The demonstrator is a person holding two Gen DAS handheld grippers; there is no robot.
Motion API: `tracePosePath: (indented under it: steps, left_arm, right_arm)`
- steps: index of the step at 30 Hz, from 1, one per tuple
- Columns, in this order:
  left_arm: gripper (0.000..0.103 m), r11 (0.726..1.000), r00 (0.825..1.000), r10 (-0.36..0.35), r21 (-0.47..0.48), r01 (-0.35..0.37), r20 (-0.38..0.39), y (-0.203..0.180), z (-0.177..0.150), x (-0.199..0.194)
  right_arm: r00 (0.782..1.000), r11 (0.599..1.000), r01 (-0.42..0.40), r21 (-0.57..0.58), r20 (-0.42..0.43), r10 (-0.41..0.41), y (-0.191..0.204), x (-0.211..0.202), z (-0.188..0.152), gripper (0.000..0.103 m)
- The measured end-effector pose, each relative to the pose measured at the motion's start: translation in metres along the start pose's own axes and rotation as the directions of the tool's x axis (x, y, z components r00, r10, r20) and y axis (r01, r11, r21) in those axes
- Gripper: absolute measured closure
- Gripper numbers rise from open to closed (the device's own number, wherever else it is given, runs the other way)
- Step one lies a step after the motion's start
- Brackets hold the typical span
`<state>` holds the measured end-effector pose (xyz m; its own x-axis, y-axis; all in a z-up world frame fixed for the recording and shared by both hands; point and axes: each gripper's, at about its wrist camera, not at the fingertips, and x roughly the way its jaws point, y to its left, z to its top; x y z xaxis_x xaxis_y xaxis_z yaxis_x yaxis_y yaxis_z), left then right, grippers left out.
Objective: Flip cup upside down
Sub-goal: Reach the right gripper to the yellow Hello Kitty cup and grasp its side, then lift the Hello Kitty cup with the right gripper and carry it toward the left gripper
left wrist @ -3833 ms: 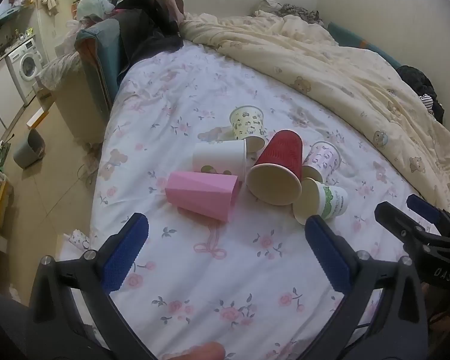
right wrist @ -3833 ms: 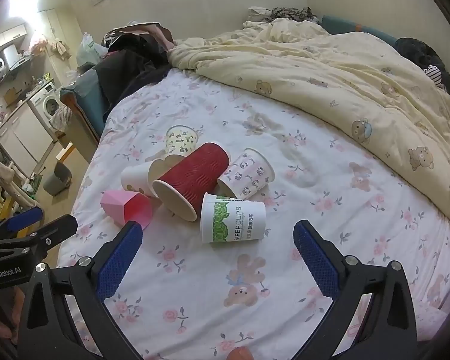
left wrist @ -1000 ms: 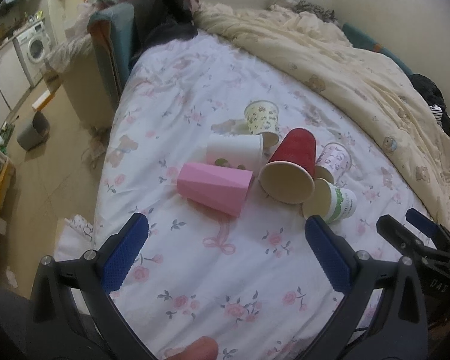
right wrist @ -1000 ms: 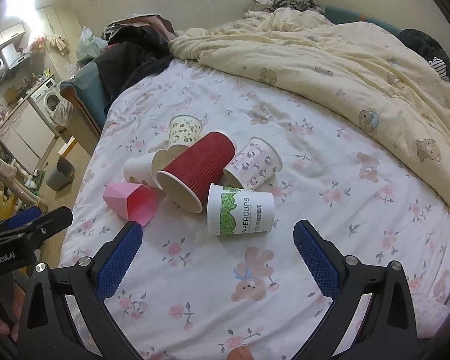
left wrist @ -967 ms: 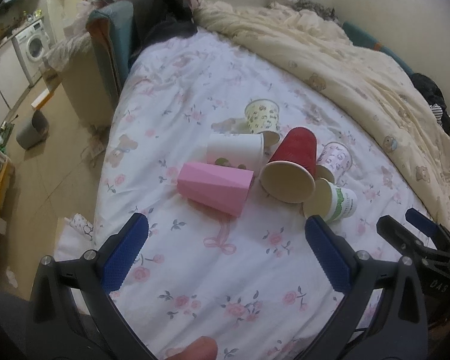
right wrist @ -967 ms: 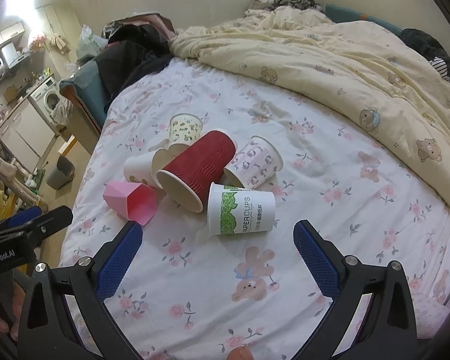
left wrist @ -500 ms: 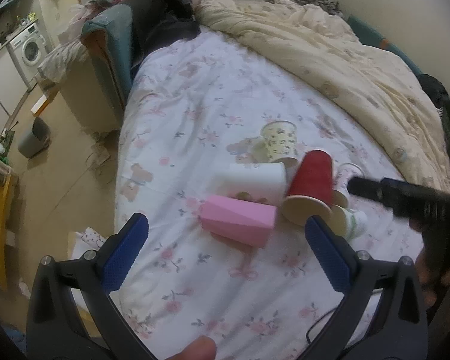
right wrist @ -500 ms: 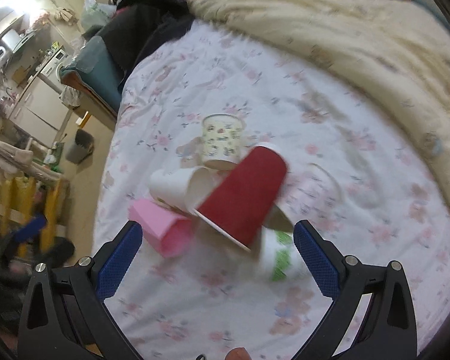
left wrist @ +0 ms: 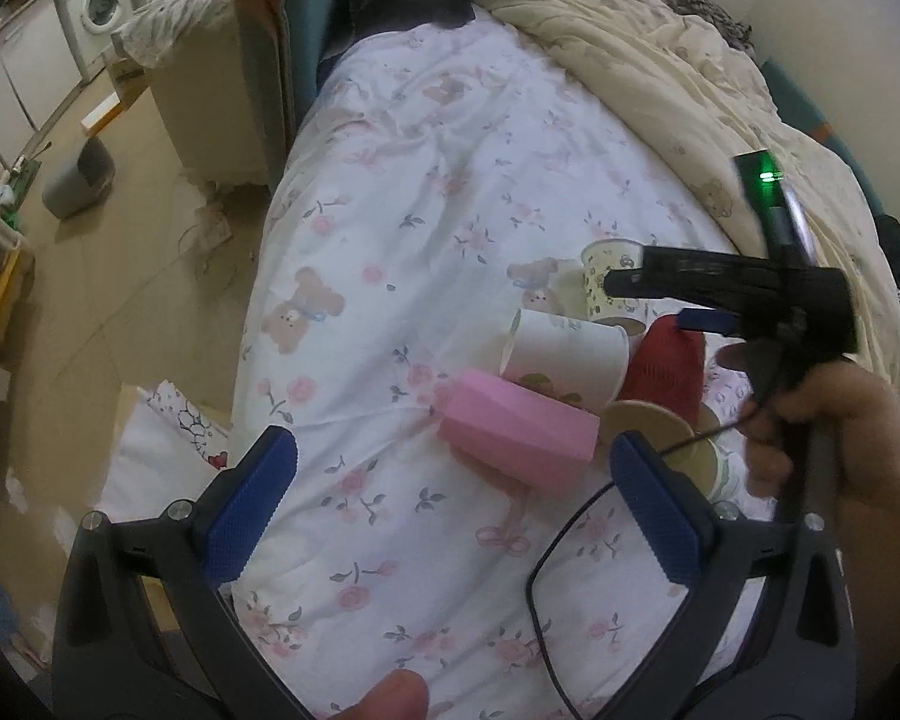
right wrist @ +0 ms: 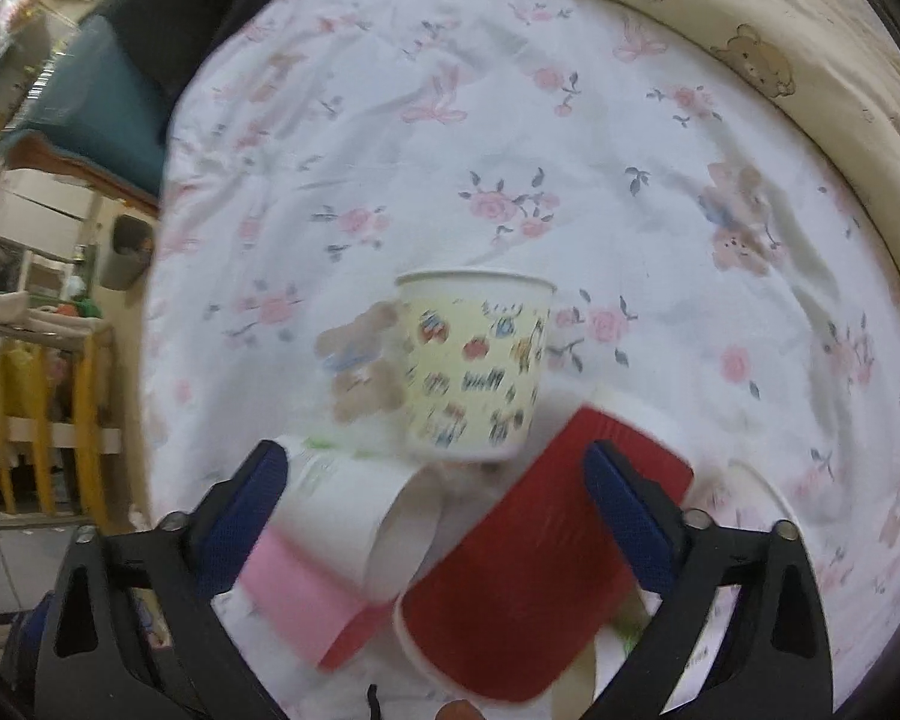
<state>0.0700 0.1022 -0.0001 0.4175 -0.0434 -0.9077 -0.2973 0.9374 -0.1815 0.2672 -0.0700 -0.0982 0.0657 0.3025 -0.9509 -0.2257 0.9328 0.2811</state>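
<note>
On the white floral bedsheet [left wrist: 426,192] I am counting five paper cups bunched together: one cream cup printed with small cartoons [right wrist: 474,366] standing upright at the far side, and four lying on their sides, a plain white one [left wrist: 564,351], a faceted pink one [left wrist: 519,438], a ribbed red one [right wrist: 540,564] and a green-printed one [left wrist: 723,471]. I am holding my right gripper [right wrist: 435,501] wide open and empty over the cluster, with the cartoon cup just beyond its blue fingertips [right wrist: 621,501]. My left gripper [left wrist: 450,504] is hanging wide open and empty near the pink cup.

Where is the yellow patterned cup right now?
In the right wrist view, the yellow patterned cup stands mouth up on the floral sheet, centre frame ahead of the open right tool, just beyond the white cup and red cup.
</note>
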Motion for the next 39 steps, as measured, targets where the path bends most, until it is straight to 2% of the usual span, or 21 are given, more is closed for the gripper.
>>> tracePosePath:
  steps: [3,6,10,13,19,23,29,34,39]
  left_arm:
    - [0.0,1.0,1.0,0.006,0.001,-0.006,-0.003,-0.001,0.001,0.001]
    - [0.0,1.0,1.0,0.011,0.007,-0.011,-0.007,-0.003,0.001,0.003]
    - [0.0,1.0,1.0,0.018,0.008,-0.018,-0.001,-0.004,0.002,0.003]
    - [0.0,1.0,1.0,0.027,0.005,-0.027,0.005,-0.003,0.001,0.003]
    - [0.0,0.999,0.999,0.033,0.003,-0.033,0.016,0.001,-0.001,0.002]
    - [0.0,0.999,0.998,0.046,0.011,-0.047,0.044,0.0,-0.005,-0.003]
    - [0.0,0.996,0.992,0.069,0.049,-0.075,0.103,-0.008,-0.021,-0.019]
    - [0.0,0.993,0.989,0.076,0.076,-0.086,0.129,-0.01,-0.043,-0.029]
    - [0.0,0.994,0.992,0.057,0.082,-0.066,0.111,-0.01,-0.071,-0.03]
  right_arm:
    - [1.0,1.0,0.019,-0.016,0.01,-0.019,0.002,0.011,0.009,0.013]
    - [0.999,0.999,0.048,-0.016,-0.014,-0.049,0.003,0.025,0.016,0.02]
    - [0.994,0.994,0.096,-0.044,-0.039,-0.097,0.003,0.04,0.016,0.042]
    - [0.995,0.994,0.101,-0.053,0.008,-0.1,0.001,0.03,0.013,0.042]
    - [0.998,0.998,0.023,-0.052,0.067,-0.02,-0.006,-0.018,-0.007,0.042]
    - [0.996,0.997,-0.015,-0.07,0.089,0.021,-0.005,-0.053,-0.034,0.042]
    - [0.992,0.995,-0.071,-0.065,0.095,0.077,-0.01,-0.087,-0.1,0.042]
    - [0.99,0.991,-0.127,-0.043,0.05,0.129,-0.02,-0.083,-0.161,0.042]
    - [0.986,0.986,-0.165,-0.008,-0.008,0.165,-0.029,-0.064,-0.212,0.042]
